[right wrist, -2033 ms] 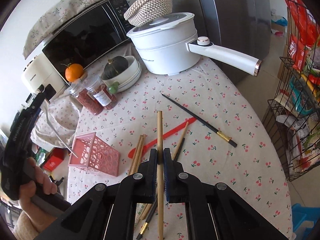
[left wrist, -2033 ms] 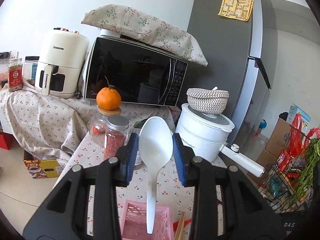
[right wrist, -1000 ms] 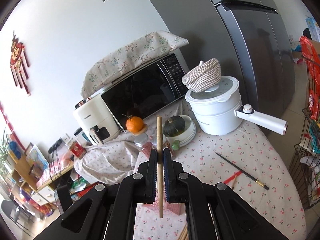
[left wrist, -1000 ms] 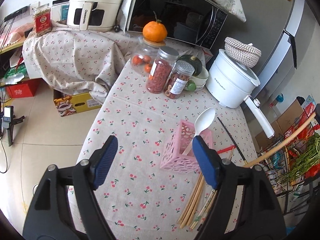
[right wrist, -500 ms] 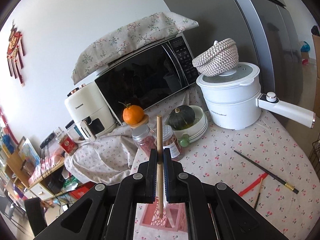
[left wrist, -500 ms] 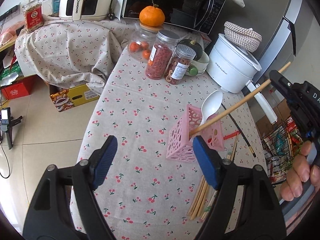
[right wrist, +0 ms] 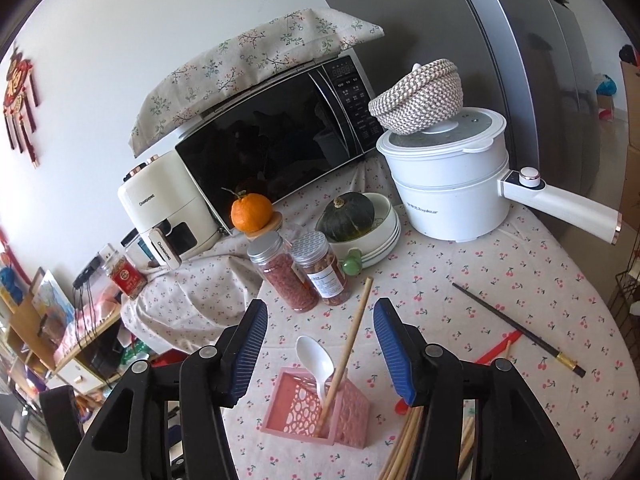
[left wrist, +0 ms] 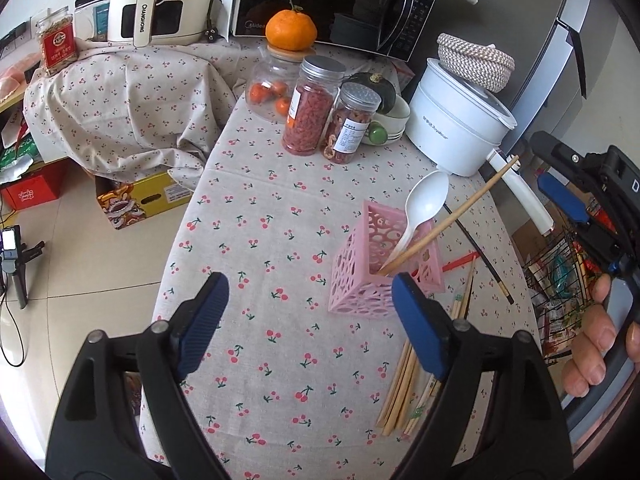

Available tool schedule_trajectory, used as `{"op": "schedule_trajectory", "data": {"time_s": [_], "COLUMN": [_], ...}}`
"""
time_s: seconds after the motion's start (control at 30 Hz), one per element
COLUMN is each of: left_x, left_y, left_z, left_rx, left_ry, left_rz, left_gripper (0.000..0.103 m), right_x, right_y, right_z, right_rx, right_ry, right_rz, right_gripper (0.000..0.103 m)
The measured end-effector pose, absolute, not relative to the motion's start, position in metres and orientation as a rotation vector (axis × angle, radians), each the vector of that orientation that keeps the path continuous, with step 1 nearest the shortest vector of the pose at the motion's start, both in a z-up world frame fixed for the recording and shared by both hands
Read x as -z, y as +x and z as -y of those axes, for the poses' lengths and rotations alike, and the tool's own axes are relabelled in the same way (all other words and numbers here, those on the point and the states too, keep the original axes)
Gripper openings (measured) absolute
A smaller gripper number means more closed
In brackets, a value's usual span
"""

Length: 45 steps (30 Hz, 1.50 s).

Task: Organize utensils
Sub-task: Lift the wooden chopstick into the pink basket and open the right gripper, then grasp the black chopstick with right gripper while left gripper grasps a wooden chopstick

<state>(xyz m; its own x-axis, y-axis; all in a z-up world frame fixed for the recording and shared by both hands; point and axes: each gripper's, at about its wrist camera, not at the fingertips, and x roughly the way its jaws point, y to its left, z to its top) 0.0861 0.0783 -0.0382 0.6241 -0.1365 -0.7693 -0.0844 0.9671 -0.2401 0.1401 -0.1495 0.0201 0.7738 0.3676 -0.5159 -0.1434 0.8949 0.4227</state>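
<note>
A pink perforated holder (left wrist: 372, 276) (right wrist: 316, 412) stands on the cherry-print tablecloth. A white spoon (left wrist: 424, 204) (right wrist: 316, 360) and one wooden chopstick (left wrist: 452, 220) (right wrist: 348, 348) lean in it. My left gripper (left wrist: 308, 320) is open and empty, near side of the holder. My right gripper (right wrist: 320, 344) is open, above the holder with the chopstick standing free between its jaws; it also shows at the right of the left wrist view (left wrist: 568, 200). More wooden chopsticks (left wrist: 404, 376) (right wrist: 404, 440) lie beside the holder. A black chopstick (left wrist: 480, 252) (right wrist: 516, 328) and a red utensil (right wrist: 500, 346) lie further right.
Two spice jars (left wrist: 308, 112) (right wrist: 296, 276), a jar with an orange (left wrist: 288, 32), a bowl with a squash (right wrist: 352, 216) and a white electric pot (left wrist: 460, 120) (right wrist: 448, 184) stand at the back. Microwave (right wrist: 272, 148) and air fryer (right wrist: 168, 208) stand behind. A wire rack (left wrist: 560, 272) is right of the table.
My right gripper lowered the wooden chopstick into the pink holder and opened, letting it go. The left gripper, open since releasing the spoon, has drawn slightly closer to the table.
</note>
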Motion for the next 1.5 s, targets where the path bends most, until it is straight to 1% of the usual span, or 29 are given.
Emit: {"op": "schedule_trajectory", "data": {"time_s": [0.1, 0.27, 0.47, 0.7, 0.93, 1.23, 1.33, 1.4, 1.5], "left_x": [0.039, 0.041, 0.051, 0.079, 0.094, 0.103, 0.102, 0.102, 0.101], "left_y": [0.084, 0.08, 0.079, 0.085, 0.086, 0.089, 0.09, 0.089, 0.089], "left_z": [-0.073, -0.059, -0.038, -0.013, 0.009, 0.014, 0.014, 0.014, 0.013], "left_rx": [0.041, 0.08, 0.128, 0.213, 0.262, 0.281, 0.287, 0.292, 0.297], "left_ry": [-0.248, -0.215, -0.177, -0.187, -0.147, -0.14, -0.139, -0.139, -0.139], "left_rz": [-0.901, -0.917, -0.972, -1.101, -1.145, -1.175, -1.177, -1.178, -1.178], "left_gripper": [0.084, 0.085, 0.086, 0.085, 0.085, 0.085, 0.085, 0.085, 0.085], "right_x": [-0.027, -0.026, -0.005, 0.039, 0.087, 0.132, 0.14, 0.145, 0.153], "right_y": [0.13, 0.113, 0.105, 0.11, 0.124, 0.151, 0.158, 0.162, 0.165], "right_z": [0.166, 0.193, 0.219, 0.242, 0.259, 0.257, 0.247, 0.239, 0.23], "right_rx": [-0.275, -0.221, -0.133, -0.085, -0.023, -0.003, -0.016, -0.001, 0.02], "right_ry": [0.377, 0.328, 0.259, 0.252, 0.236, 0.257, 0.239, 0.192, 0.136], "right_rz": [-0.629, -0.681, -0.803, -1.005, -1.177, -1.296, -1.315, -1.33, -1.353], "right_gripper": [0.067, 0.072, 0.075, 0.078, 0.078, 0.077, 0.073, 0.067, 0.063]}}
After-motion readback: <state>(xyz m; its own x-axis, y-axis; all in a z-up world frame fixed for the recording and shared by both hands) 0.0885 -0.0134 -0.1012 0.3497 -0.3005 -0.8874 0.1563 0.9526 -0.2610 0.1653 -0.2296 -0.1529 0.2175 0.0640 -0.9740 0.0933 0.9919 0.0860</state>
